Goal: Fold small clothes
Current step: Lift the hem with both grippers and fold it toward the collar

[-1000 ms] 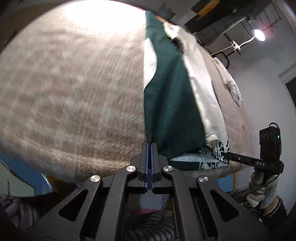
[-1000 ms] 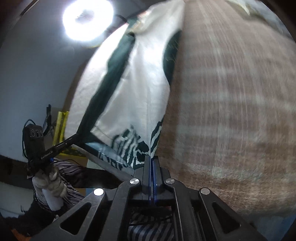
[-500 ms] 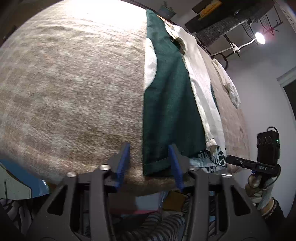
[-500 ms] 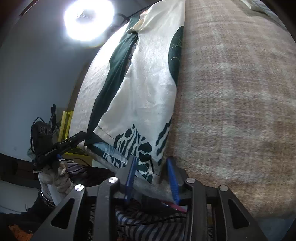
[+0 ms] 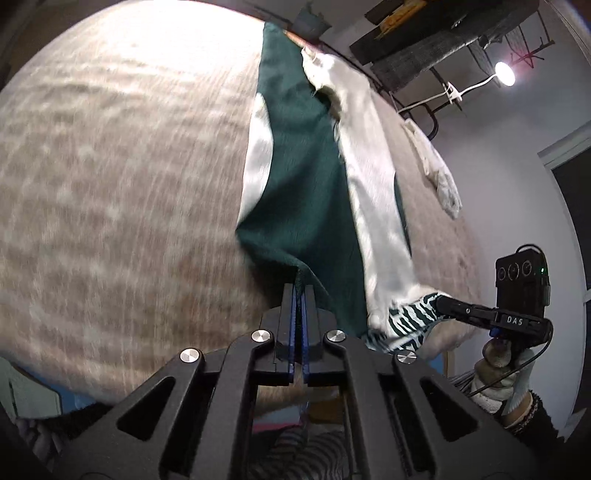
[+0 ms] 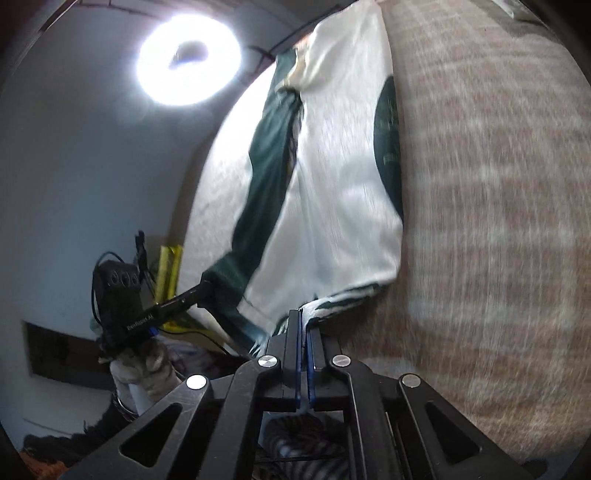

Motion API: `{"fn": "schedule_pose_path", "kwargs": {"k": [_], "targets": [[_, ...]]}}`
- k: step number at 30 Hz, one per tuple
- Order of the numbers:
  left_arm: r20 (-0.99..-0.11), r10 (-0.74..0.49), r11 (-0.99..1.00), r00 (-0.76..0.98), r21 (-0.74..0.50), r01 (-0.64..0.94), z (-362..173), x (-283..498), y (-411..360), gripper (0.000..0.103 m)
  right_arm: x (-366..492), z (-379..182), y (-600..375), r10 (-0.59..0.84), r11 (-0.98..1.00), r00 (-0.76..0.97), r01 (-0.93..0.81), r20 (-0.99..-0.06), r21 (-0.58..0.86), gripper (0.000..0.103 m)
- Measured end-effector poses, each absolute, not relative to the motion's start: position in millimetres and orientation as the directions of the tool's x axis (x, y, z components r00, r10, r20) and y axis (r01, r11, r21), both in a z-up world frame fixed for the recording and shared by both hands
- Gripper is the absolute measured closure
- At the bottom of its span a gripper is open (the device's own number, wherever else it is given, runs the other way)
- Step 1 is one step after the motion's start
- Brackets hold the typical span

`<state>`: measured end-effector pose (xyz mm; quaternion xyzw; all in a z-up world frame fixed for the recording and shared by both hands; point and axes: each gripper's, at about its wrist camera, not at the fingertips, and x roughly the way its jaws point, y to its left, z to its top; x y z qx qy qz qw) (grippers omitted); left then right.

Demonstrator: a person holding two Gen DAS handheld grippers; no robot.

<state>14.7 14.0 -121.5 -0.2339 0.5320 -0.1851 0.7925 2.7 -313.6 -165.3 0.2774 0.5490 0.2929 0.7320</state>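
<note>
A green and white garment [image 5: 314,184] lies stretched along a brown blanket-covered table [image 5: 110,184]. My left gripper [image 5: 298,291] is shut on the near green hem corner and lifts it a little. My right gripper [image 6: 305,317] is shut on the near striped hem corner of the same garment [image 6: 340,206]. The right gripper also shows in the left wrist view [image 5: 443,304], pinching the striped hem. The left gripper shows in the right wrist view [image 6: 205,284], holding the green corner.
A small white cloth [image 5: 439,177] lies further along the table at the right. A ring light [image 6: 188,59] glares above. A lamp [image 5: 504,74] and a dark shelf [image 5: 443,33] stand behind the table's far end.
Half a second ago both grippers were open around the hem corners. Both have since shut on the garment, and the near hem has lifted off the table.
</note>
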Motion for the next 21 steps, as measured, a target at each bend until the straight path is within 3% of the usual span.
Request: {"fn": "schedule_pose_path", "kwargs": {"k": [10, 21], "targets": [[-0.729, -0.541, 0.819, 0.420, -0.571, 0.063, -92.7, 76.9, 13.2, 0.103, 48.5, -136.3, -322.9, 0.714, 0.687, 0.299, -0.124, -0.634, 0.716, 0.103], [-0.749, -0.513, 0.834, 0.419, -0.550, 0.036, -96.7, 141.0, 9.6, 0.103, 110.2, -126.3, -331.6, 0.700, 0.686, 0.364, -0.103, -0.615, 0.720, 0.103]]}}
